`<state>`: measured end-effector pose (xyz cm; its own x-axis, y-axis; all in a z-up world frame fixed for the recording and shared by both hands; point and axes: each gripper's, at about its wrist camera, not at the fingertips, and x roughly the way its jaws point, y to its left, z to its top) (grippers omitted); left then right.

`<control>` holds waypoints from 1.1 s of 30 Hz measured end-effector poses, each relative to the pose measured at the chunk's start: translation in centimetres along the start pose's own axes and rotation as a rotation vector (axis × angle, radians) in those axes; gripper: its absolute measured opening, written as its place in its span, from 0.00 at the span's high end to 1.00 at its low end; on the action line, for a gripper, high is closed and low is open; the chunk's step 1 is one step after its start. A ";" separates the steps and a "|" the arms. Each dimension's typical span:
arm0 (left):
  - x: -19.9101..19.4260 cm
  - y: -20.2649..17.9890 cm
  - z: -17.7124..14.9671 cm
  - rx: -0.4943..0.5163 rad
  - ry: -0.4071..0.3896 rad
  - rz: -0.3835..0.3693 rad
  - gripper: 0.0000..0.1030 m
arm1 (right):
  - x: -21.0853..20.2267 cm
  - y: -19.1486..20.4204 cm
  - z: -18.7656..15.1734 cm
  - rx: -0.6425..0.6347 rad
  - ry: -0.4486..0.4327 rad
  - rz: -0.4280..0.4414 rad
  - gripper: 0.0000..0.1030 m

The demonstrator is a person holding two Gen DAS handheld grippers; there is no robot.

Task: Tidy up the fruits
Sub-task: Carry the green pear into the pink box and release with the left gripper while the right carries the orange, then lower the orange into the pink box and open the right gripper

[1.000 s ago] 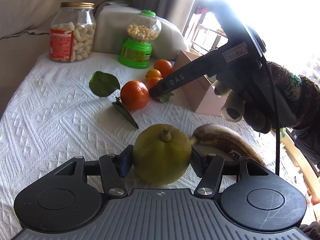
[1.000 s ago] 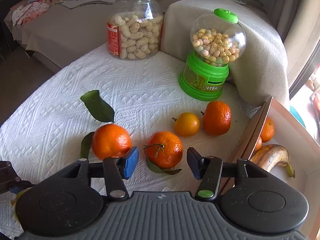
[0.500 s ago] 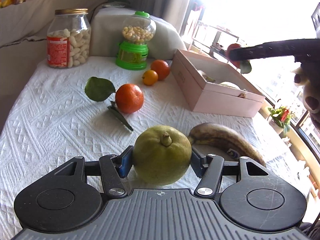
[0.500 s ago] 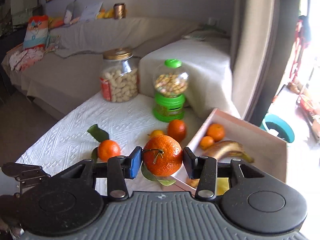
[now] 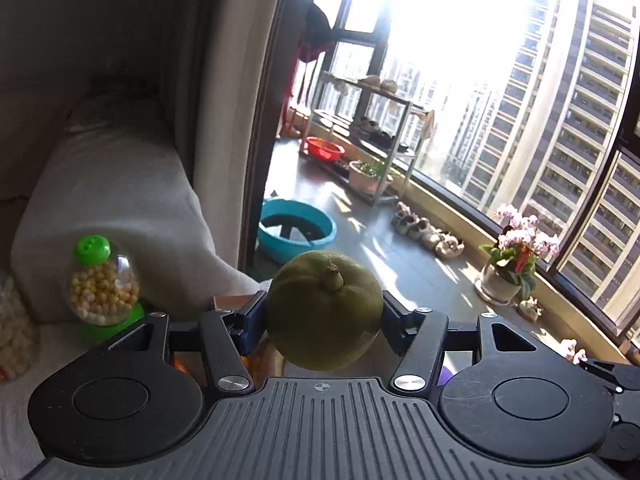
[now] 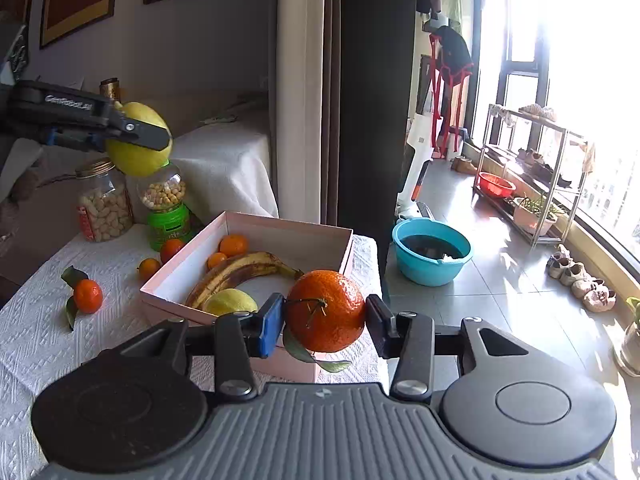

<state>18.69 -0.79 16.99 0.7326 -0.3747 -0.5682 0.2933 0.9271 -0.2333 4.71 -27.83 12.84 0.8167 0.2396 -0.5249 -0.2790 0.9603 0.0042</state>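
My left gripper (image 5: 323, 314) is shut on a large green-yellow citrus fruit (image 5: 324, 312) and holds it high in the air; it also shows in the right wrist view (image 6: 138, 146), above the jars. My right gripper (image 6: 325, 320) is shut on an orange tangerine with leaves (image 6: 326, 310), raised near the front right corner of the pink box (image 6: 288, 232). The box holds a banana (image 6: 240, 270), a yellow-green fruit (image 6: 230, 302) and two small oranges (image 6: 233, 245). Three more oranges (image 6: 87, 295) lie on the white cloth left of the box.
A peanut jar (image 6: 105, 206) and a green candy dispenser (image 6: 166, 216) stand at the back of the table (image 6: 36, 344). The dispenser also shows in the left wrist view (image 5: 104, 284). A blue basin (image 6: 432, 250), a shoe rack (image 6: 532, 172) and shoes sit on the balcony floor to the right.
Both grippers rose off the table with their fruit. The left gripper lifted the green fruit high and turned toward the window. The right gripper carried the tangerine up and rightward beside the box.
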 end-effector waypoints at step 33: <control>-4.2 3.0 -10.7 -0.067 -0.086 0.024 0.41 | 3.2 0.0 3.1 0.026 -0.001 0.073 0.57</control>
<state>9.95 3.54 10.19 0.7898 -0.3477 -0.5053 0.2352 0.9325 -0.2741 8.93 -26.58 13.80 0.7955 0.3090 -0.5212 -0.3243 0.9437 0.0646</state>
